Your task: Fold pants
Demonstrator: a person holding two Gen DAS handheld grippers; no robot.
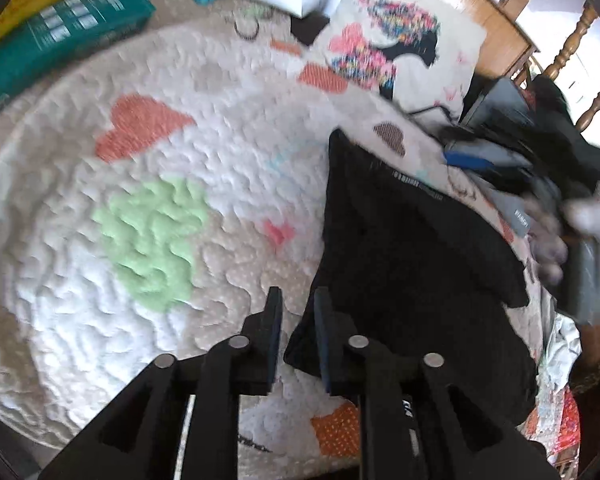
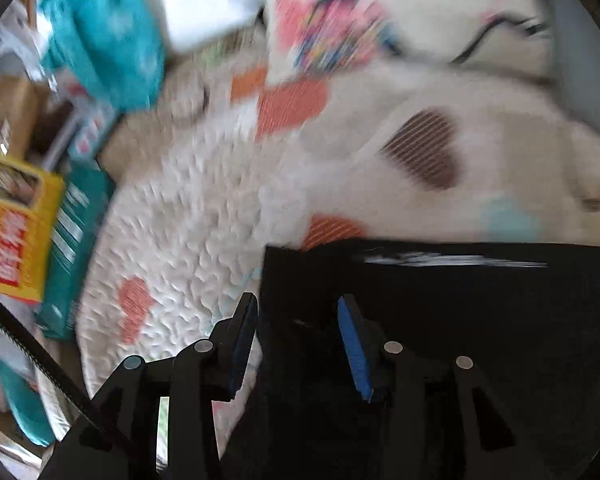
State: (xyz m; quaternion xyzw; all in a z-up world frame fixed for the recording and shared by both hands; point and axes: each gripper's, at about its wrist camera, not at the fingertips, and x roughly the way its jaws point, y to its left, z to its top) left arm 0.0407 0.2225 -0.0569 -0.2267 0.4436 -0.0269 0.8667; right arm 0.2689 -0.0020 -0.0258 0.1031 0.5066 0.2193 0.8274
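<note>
— Left wrist view?

— Left gripper (image 1: 298, 308) stands narrowly parted, holding nothing, above the quilt (image 1: 172, 120); the black pants (image 1: 412, 264) lie folded just to its right.

— Right wrist view?

— Right gripper (image 2: 298, 312) half open, straddling the pants' (image 2: 440, 320) corner, pads apparently not pressing. Soft, light, limp cloth; best pinched at an edge.

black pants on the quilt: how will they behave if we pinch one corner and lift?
Likely floppy: the black pants lie in soft, uneven folds on the quilt. Probably light, thin fabric, so the fold may fall open. Unlikely to slide freely over that bumpy stitching.
</note>
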